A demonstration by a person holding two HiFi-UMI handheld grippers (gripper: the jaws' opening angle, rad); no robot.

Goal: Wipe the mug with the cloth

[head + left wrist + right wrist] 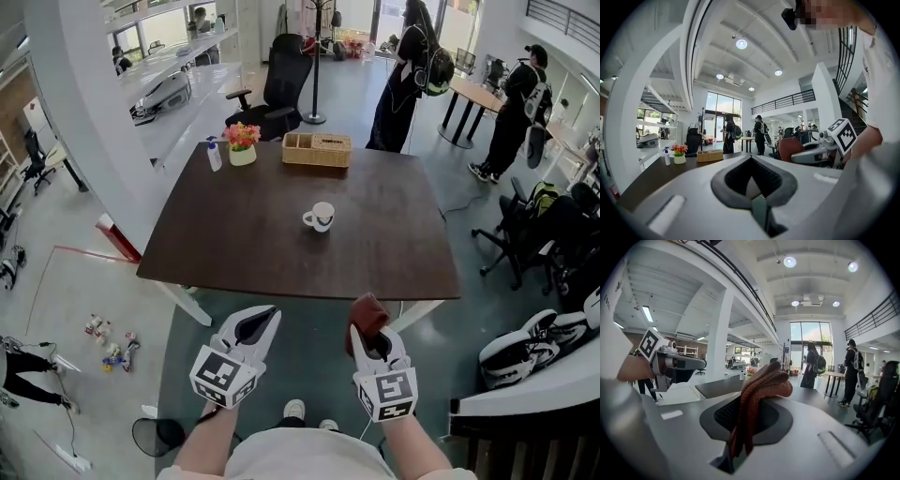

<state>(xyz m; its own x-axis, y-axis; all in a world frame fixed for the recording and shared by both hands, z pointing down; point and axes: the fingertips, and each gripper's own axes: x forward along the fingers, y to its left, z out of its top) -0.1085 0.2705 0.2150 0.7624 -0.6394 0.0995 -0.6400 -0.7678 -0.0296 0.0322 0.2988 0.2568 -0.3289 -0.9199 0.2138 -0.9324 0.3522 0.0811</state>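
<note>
Left gripper (pixel 267 317) fingers closed, empty; right gripper (pixel 373 339) fingers clamp the cloth (pixel 367 309); both held before the table (pixel 281 258) edge.

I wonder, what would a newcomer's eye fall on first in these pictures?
The reddish-brown cloth clamped in the right tongs, low in the head view. Next, the white mug by itself in the middle of the dark table, and the left tongs, shut and empty.

White hand-held grippers (pixel 265 317) (pixel 373 332); black-marker cubes (pixel 223 376) (pixel 389 393); white shirt (pixel 309 464).
</note>
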